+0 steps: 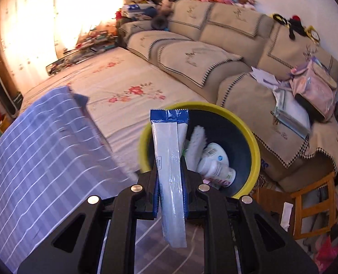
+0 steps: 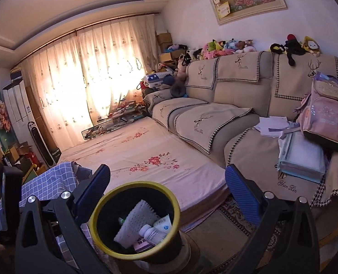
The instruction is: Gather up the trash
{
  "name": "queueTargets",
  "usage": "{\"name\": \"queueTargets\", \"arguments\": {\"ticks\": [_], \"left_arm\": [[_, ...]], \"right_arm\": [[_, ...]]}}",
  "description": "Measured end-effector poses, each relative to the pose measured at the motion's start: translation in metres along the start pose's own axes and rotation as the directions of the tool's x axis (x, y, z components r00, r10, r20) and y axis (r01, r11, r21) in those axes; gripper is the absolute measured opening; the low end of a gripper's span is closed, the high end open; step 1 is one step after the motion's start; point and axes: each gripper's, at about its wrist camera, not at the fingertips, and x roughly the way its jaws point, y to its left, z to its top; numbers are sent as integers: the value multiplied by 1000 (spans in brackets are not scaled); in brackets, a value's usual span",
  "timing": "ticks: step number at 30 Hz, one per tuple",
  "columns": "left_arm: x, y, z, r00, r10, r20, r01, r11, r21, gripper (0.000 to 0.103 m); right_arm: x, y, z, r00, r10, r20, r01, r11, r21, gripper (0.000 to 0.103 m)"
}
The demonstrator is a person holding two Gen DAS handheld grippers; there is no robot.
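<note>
A long beige sofa (image 2: 226,105) with houndstooth-edged covers runs along the far wall, its backrest lined with plush toys (image 2: 223,45), and in front of it lies a low mattress (image 2: 146,155) under a pale sheet printed with red flowers. Bright curtains (image 2: 82,75) fill the window side, with a cluttered glass table (image 2: 114,123) below them. On the sofa's near seat sit a pink backpack (image 2: 326,118), loose papers (image 2: 271,125) and a stack of folders (image 2: 303,157). A blue checked cloth (image 1: 38,159) drapes over a surface at the left, close beside the bin; in the left wrist view its edge is blurred. A wooden stool (image 1: 310,207) stands on the floor to the right below the sofa edge. The trash bin (image 2: 100,210), dark with a yellow rim, stands on the floor just beside the mattress and already contains a white bumpy sheet (image 2: 137,221), a white bottle (image 2: 153,234) and a white tube (image 2: 163,225). The right gripper (image 2: 167,182) hangs above the bin with its blue-padded jaws spread wide apart, empty, the bin showing between them. The left gripper (image 1: 170,182) has its jaws clamped on a long white wrapper with blue ends (image 1: 169,155), which stands upright between the fingers, its top crossing the bin's near rim in view.
</note>
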Motion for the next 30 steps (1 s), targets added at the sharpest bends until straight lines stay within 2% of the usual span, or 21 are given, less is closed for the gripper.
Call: {"name": "queueTargets", "arguments": {"ticks": [4, 7, 9, 11, 14, 17, 19, 20, 22, 24, 26, 30], "left_arm": [[44, -28, 19, 998, -17, -68, 19, 999, 34, 16], [69, -38, 24, 994, -29, -110, 35, 998, 46, 21], [84, -41, 26, 992, -14, -123, 21, 998, 55, 33], [93, -41, 26, 993, -7, -121, 14, 999, 51, 68], [89, -34, 26, 996, 6, -92, -3, 1000, 24, 72], [63, -15, 23, 999, 8, -49, -9, 1000, -23, 78], [32, -3, 18, 1000, 25, 15, -24, 998, -50, 83], [14, 4, 14, 998, 42, 48, -39, 997, -60, 88], [-21, 15, 0, 991, 82, 109, -73, 994, -82, 92], [-61, 31, -19, 977, 138, 160, -119, 986, -121, 98], [-95, 46, -40, 965, 186, 187, -155, 974, -167, 98], [-162, 78, -94, 928, 300, 223, -229, 928, -295, 98]], "right_arm": [[6, -12, -5, 1000, -6, -16, 6, 1000, 4, 96], [16, -9, -8, 999, 3, -32, -3, 1000, 2, 96], [18, -5, -9, 999, 9, -42, -9, 1000, 0, 96], [17, -1, -10, 999, 11, -46, -11, 1000, -3, 96], [13, 1, -9, 999, 14, -40, -15, 1000, -12, 96], [8, 4, -7, 999, 23, -35, -23, 1000, -16, 96], [3, 9, -7, 999, 34, -31, -35, 999, -22, 96], [0, 11, -7, 999, 41, -33, -42, 999, -27, 96], [-5, 20, -9, 997, 65, -45, -67, 997, -50, 96], [-10, 32, -13, 994, 94, -60, -99, 992, -75, 96], [-16, 46, -19, 988, 134, -79, -142, 984, -103, 96], [-34, 80, -29, 971, 211, -112, -227, 960, -162, 96]]}}
